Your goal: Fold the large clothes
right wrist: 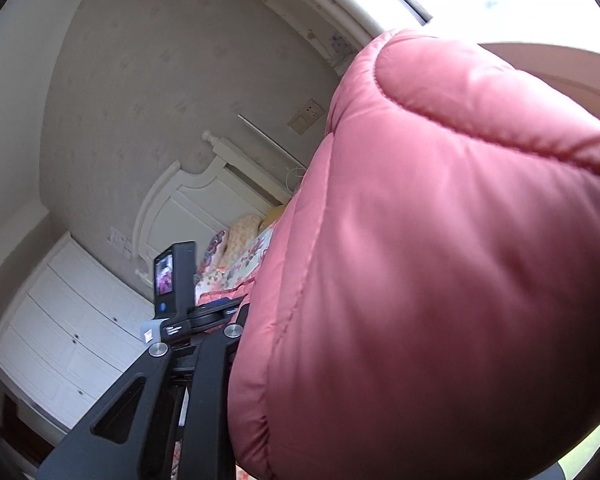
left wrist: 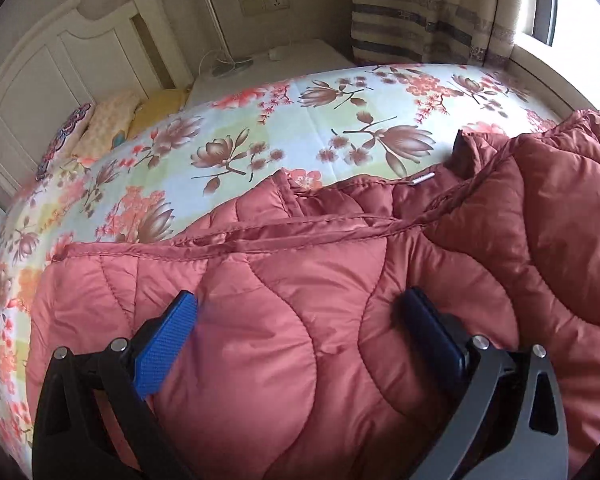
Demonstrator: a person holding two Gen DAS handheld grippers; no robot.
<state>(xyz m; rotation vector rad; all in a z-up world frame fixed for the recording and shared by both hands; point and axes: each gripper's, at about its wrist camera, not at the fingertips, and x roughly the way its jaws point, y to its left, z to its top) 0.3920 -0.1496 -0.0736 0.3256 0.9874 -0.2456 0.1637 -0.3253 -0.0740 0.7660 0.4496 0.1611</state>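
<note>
Your left gripper (left wrist: 300,320) hangs over the near part of the salmon-red quilted puffer jacket (left wrist: 340,300), its blue-padded fingers (left wrist: 164,344) spread wide with padded cloth bulging up between them; the pads do not press it, so that claw stands open and holds nothing. In your right wrist view the same jacket (right wrist: 440,260) fills most of the picture, lifted right up against the lens. Your right gripper (right wrist: 236,344) shows only its black linkage at the lower left; the fingertips are buried behind the fabric, and the lifted cloth rising from just where they would be suggests that they are clamped on a fold of the jacket.

The jacket lies spread across the near side of the bed, glossy, stitched in wavy channels, with piped edges crossing it and a small silver zip pull (left wrist: 422,178) near a dark lining at the collar.

Beyond it you see the floral bed sheet (left wrist: 260,128), patterned pillows (left wrist: 100,128) against the white headboard (left wrist: 48,68), a white bedside table (left wrist: 300,56) with a cable, a wall socket (left wrist: 264,4) and striped curtains (left wrist: 420,12). From the right view, the raised jacket blocks nearly everything; a white chest of drawers (right wrist: 72,328) shows at the left.
</note>
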